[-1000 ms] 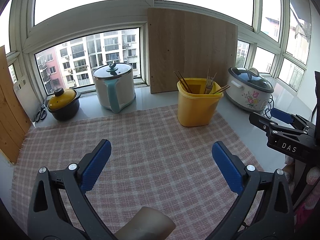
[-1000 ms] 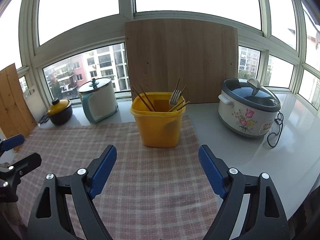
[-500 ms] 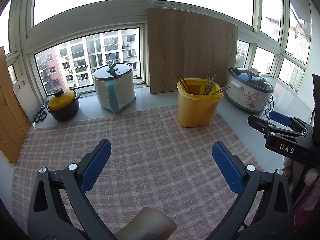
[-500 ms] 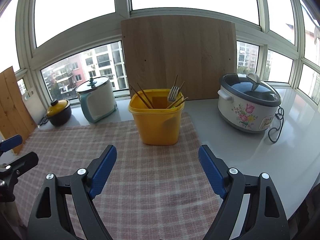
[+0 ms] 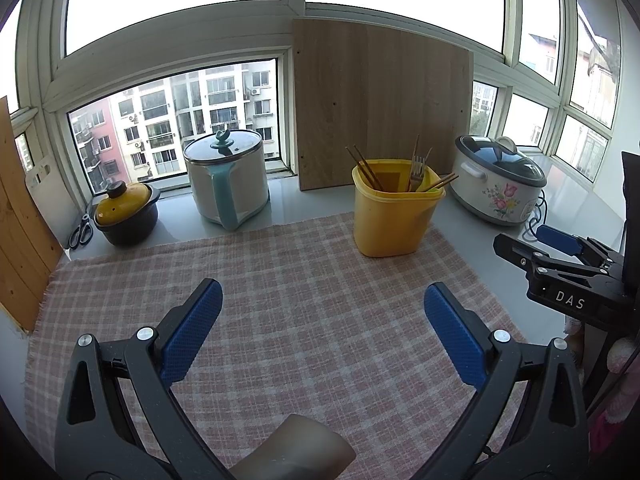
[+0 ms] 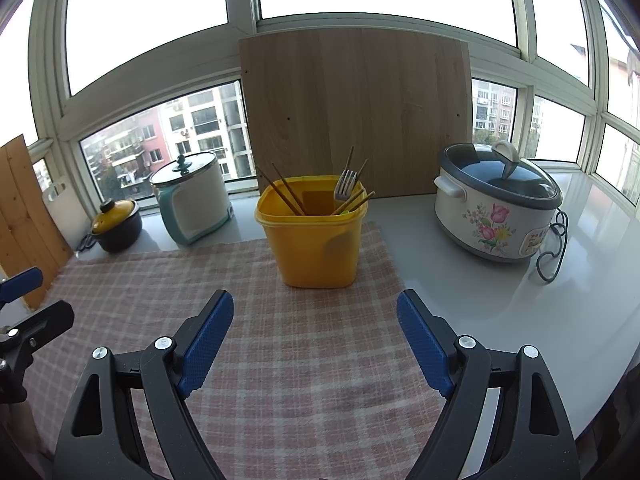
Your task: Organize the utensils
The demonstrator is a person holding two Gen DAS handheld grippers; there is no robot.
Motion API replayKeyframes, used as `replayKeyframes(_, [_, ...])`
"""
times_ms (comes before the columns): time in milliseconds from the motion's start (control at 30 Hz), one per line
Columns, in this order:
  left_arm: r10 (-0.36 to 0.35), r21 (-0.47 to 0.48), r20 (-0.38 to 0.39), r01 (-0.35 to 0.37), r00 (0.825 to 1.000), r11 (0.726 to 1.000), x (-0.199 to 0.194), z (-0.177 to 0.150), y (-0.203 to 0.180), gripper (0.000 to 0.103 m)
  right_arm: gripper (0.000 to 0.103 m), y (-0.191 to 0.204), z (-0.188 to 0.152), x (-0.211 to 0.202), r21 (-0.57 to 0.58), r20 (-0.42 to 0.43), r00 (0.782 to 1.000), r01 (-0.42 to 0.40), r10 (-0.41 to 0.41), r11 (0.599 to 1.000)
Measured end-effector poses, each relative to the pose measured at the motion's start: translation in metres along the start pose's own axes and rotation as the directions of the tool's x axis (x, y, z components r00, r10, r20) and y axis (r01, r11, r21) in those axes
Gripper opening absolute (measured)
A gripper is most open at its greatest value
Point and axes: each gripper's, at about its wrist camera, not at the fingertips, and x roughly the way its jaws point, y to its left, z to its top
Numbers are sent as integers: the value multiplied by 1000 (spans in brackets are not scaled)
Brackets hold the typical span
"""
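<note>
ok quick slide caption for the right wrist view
Open right gripper hovers over the checked cloth, facing a yellow bin holding chopsticks and a fork.

Showing woven checked cloth [image 6: 312, 360], matt and coarse, lying on a glossy white surface [image 6: 500, 300] reflecting window light. Showing smooth yellow plastic container [image 6: 316, 240], slightly shiny, holding wooden chopsticks [image 6: 286, 194] and a metal fork [image 6: 346, 186]. Showing matt wood-grain board [image 6: 356, 116] behind. Showing glazed floral cooker [image 6: 492, 216] with glossy glass lid. Showing white pot [image 5: 228, 182] with shiny metal-rimmed lid. Showing textured blue rubbery pads on matt black plastic right gripper [image 6: 314, 334] and left gripper [image 5: 322, 330].
</note>
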Motion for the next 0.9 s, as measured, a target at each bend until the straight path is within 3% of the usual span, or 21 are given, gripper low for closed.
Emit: replayKeyframes(900, [2,0,3,-2,1000,1000,-1,3,-1,103,84,-2,-1,-1,9,-7,1000,3,-3,1000])
